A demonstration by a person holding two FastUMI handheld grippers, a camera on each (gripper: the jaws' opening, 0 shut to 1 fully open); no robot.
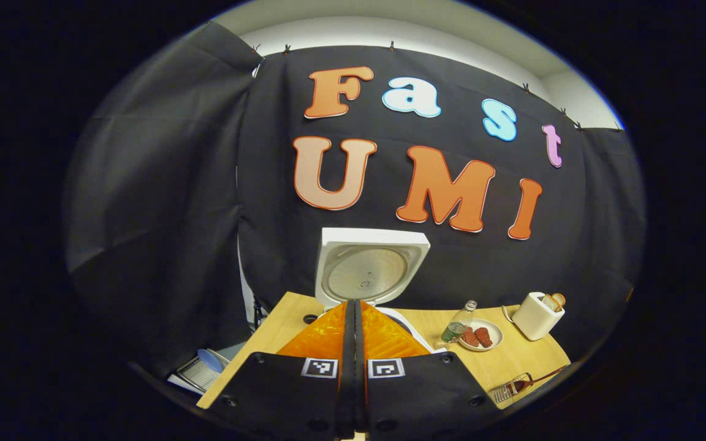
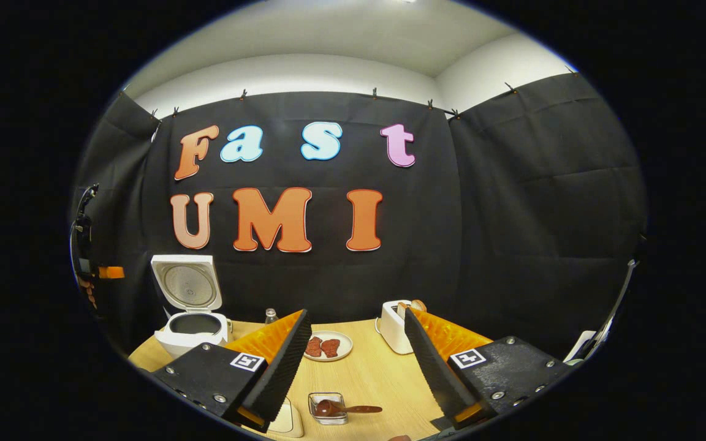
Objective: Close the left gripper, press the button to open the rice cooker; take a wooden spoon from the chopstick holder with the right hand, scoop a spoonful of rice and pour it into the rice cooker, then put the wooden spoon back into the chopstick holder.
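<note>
Bench inventory, as your two grippers see it.

1. White rice cooker (image 2: 193, 331): stands at the far left corner of the light wooden bench (image 2: 371, 373). Its square lid (image 1: 370, 266) is raised upright, the round metal inner plate facing you; the dark pot opening is exposed in the right gripper view.
2. Small clear square holder (image 2: 327, 407): sits near the front edge of the bench, between your right gripper's fingers in its own view. A dark brown wooden spoon (image 2: 344, 408) lies across it, bowl inside, handle pointing right over the rim.
3. White round plate (image 2: 328, 346) with two reddish-brown pieces of food: mid-bench, toward the back.
4. Clear glass bottle (image 1: 458, 323): just beside the plate, on its cooker side.
5. White toaster (image 2: 394, 324) with something in its slot: back of the bench, right of the plate.
6. Your left gripper (image 1: 354, 318): fingers pressed together with nothing between them, pointing at the cooker, tips just in front of the open lid.
7. Your right gripper (image 2: 353, 343): fingers spread wide, holding nothing, raised above the front edge of the bench, well apart from the spoon.
</note>
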